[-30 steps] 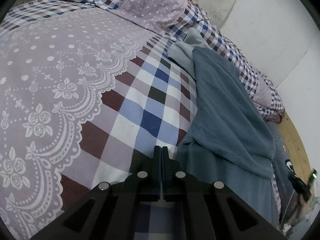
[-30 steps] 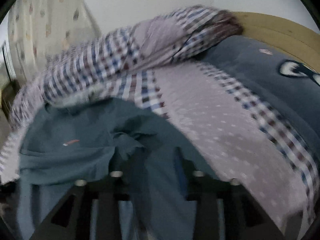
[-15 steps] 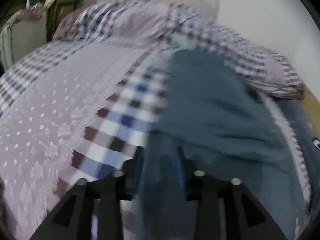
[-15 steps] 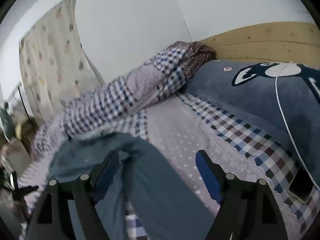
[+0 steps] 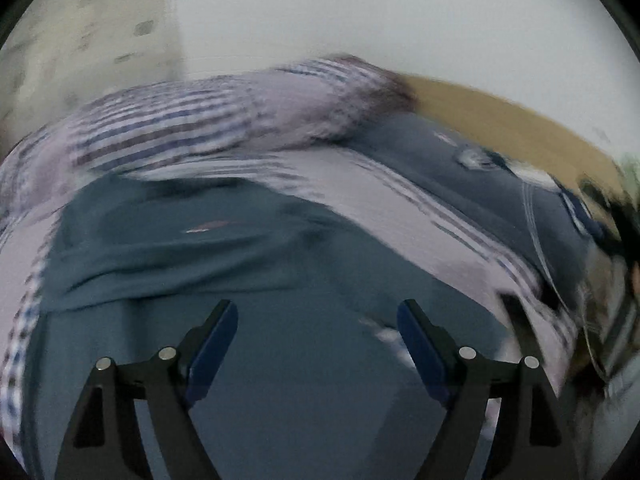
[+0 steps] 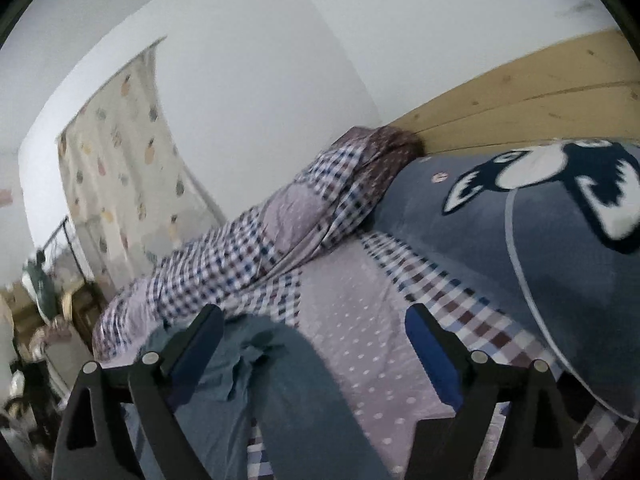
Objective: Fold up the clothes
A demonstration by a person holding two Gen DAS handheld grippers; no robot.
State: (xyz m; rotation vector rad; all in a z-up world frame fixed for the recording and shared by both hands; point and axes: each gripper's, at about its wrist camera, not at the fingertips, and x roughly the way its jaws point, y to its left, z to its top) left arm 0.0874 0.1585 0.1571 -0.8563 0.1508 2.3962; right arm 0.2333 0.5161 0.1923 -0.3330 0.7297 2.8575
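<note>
The left gripper (image 5: pixel 316 344) has its fingers (image 5: pixel 214 344) spread wide and released; nothing lies between them. Ahead of and below both fingers lies the teal garment (image 5: pixel 240 248), spread on the bed cover (image 5: pixel 400 196). A raised fold line crosses the cloth just ahead of the fingertips, and a small red mark (image 5: pixel 208 227) shows on the panel beyond it. The view is motion-blurred, so finer creases cannot be resolved.

The right gripper (image 6: pixel 316 344) is likewise released, fingers (image 6: pixel 432 344) well apart and holding nothing. Between them a narrow strip of the same teal garment (image 6: pixel 304 392) runs forward from the camera, with a crumpled bunch (image 6: pixel 256 346) near the left finger. Beyond the right finger lie the dotted bed cover (image 6: pixel 360 320) and a grey-blue blanket with a dog motif (image 6: pixel 540 248). A bundled checked quilt (image 6: pixel 256 256) lies ahead of the fingertips, along the wall and up to the wooden headboard (image 6: pixel 520 92).

Judgement: the cloth lies doubled over itself at the ridge, which suits a partly folded state; equally, it may be merely rumpled. Both sets of fingers stand open above the cloth, a posture suited either to letting an edge go or to taking a new one. The soft bed cover gives little support, so a thin knit will likely wrinkle when pressed.
</note>
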